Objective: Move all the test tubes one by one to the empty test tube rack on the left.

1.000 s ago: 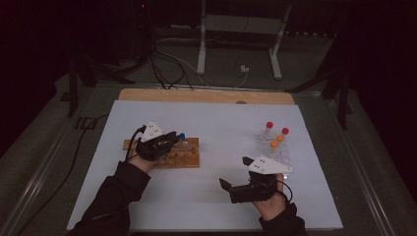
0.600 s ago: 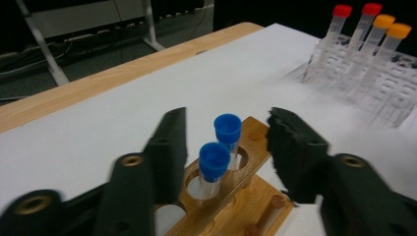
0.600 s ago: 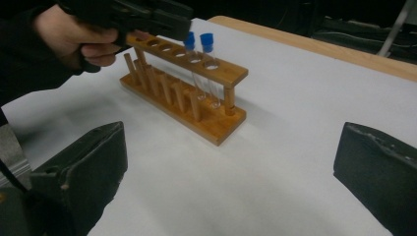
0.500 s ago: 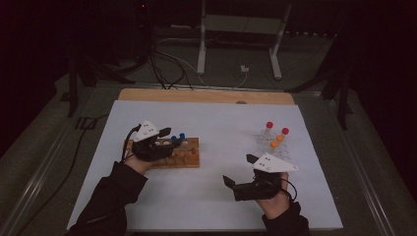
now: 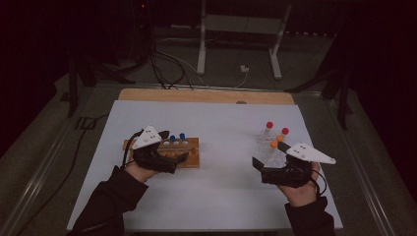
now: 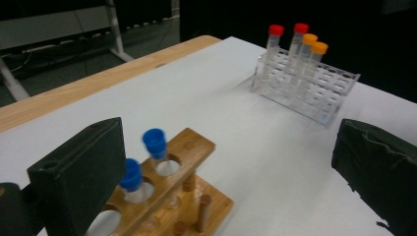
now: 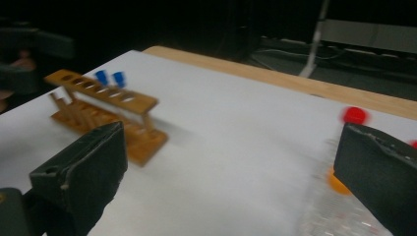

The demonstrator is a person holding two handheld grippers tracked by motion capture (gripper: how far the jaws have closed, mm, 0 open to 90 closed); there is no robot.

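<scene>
A wooden rack (image 5: 189,147) holds two blue-capped tubes (image 5: 177,137) at the left of the white table. My left gripper (image 5: 174,156) hovers at the rack's near side, open and holding nothing. In the left gripper view the blue-capped tubes (image 6: 156,140) stand in the wooden rack (image 6: 196,162) just inside the left jaw. A clear rack (image 5: 268,150) at the right carries red-capped tubes (image 5: 269,125) and orange-capped tubes (image 5: 280,138). My right gripper (image 5: 268,155) sits open at its near side. The right gripper view is blurred; the clear rack (image 7: 339,211) lies by the right jaw.
The white sheet (image 5: 221,123) covers the table, with a bare wooden strip (image 5: 206,96) along the far edge. Cables and a metal stand (image 5: 201,44) lie on the dark floor beyond. Wide white surface separates the two racks.
My right gripper has moved right and forward, up to the clear rack. My left gripper has drifted slightly back toward the person at the wooden rack.
</scene>
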